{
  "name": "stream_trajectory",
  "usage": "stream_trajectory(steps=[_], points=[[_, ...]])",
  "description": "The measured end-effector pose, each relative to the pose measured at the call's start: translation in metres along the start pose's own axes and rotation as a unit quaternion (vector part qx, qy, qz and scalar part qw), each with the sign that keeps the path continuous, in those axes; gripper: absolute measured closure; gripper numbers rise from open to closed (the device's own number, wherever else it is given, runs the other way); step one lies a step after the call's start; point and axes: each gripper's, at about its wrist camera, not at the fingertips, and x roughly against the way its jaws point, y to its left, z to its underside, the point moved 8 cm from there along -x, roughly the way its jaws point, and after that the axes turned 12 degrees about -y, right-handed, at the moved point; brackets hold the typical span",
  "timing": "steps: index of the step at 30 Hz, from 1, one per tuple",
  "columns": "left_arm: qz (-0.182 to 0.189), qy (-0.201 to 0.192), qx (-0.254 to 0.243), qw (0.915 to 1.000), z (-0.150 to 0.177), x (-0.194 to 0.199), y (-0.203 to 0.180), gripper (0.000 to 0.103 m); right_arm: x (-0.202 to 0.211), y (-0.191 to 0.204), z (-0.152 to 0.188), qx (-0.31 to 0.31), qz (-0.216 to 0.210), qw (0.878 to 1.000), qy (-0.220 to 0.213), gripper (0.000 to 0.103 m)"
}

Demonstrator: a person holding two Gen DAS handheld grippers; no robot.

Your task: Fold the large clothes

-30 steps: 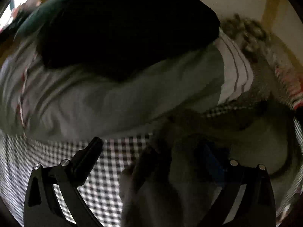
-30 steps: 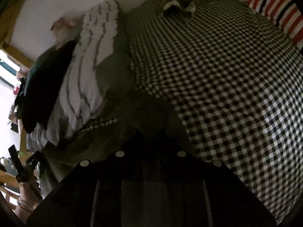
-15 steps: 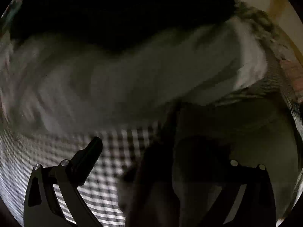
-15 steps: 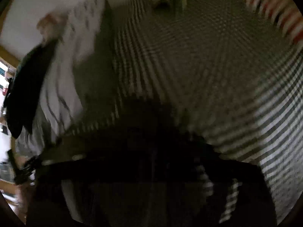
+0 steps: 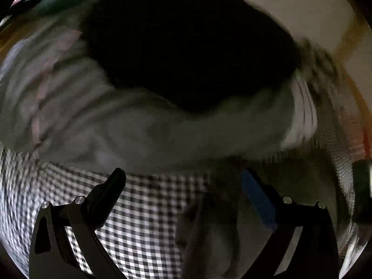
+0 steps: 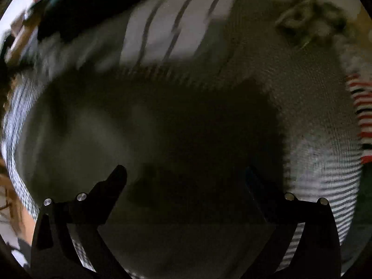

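Note:
A dark olive-grey garment (image 6: 97, 139) lies spread on the black-and-white checked bed cover (image 6: 325, 174). My right gripper (image 6: 186, 174) hangs just above it, its jaws opening wide, with only the flat cloth below and nothing pressed between the fingers. In the left wrist view the same garment (image 5: 297, 186) lies bunched at the lower right on the checked cover (image 5: 151, 209). My left gripper (image 5: 183, 181) is open. Its blue pad (image 5: 255, 200) shows bare beside a fold of the cloth, and the black finger (image 5: 111, 190) stands over the cover.
A pile of clothes lies behind: a black garment (image 5: 186, 46) on top of a pale grey one (image 5: 139, 127) and a white striped one (image 6: 167, 28). A crumpled patterned cloth (image 6: 309, 16) and a red-striped item (image 6: 362, 116) lie at the far right.
The right gripper has gone from shut to wide apart and has swung across the garment, the view rolling. On the left, the cloth has slipped off the blue pad, which now shows.

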Motion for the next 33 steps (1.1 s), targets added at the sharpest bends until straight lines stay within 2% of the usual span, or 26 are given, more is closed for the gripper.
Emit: stream_trajectory(steps=[2,5,6,8,10,12,13,15,20,27,33], points=[[0.018,-0.014,0.010,0.9997,0.000,0.018,-0.010,0.004,-0.029,0.002,0.017,-0.018,0.008,0.999,0.027,0.003],[0.059,0.012,-0.007,0.9981,0.031,0.042,-0.059,0.004,-0.042,-0.003,0.024,-0.063,0.001,0.997,0.039,0.003],[0.076,0.020,-0.012,0.9968,0.047,0.050,-0.082,0.004,-0.033,-0.005,0.018,-0.084,0.005,0.996,0.033,0.003],[0.097,0.031,-0.017,0.9947,0.083,0.053,-0.126,0.004,-0.008,0.003,0.001,-0.112,-0.015,0.993,-0.012,0.003],[0.082,0.049,-0.049,0.9941,0.112,0.042,-0.148,0.004,0.003,0.019,-0.006,-0.090,-0.010,0.996,-0.022,0.003],[0.014,0.094,-0.103,0.9901,0.147,0.010,-0.151,0.004,-0.015,0.038,0.007,-0.045,0.000,0.999,0.010,0.003],[0.000,0.120,-0.092,0.9885,0.162,-0.005,-0.145,0.004,-0.025,0.040,0.015,-0.035,0.005,0.999,0.025,0.004],[-0.004,0.152,-0.064,0.9862,0.178,-0.021,-0.135,0.004,-0.041,0.041,0.026,-0.039,0.005,0.998,0.038,0.003],[-0.012,0.157,-0.076,0.9845,0.180,-0.031,-0.131,0.004,-0.055,0.042,0.030,-0.049,0.024,0.997,0.049,0.002],[-0.005,0.168,-0.062,0.9839,0.186,-0.043,-0.131,0.004,-0.065,0.050,0.035,-0.050,0.029,0.997,0.048,0.002],[-0.020,0.186,-0.073,0.9797,0.168,-0.014,-0.134,0.004,-0.008,0.034,0.033,-0.071,0.039,0.996,0.026,0.003]])
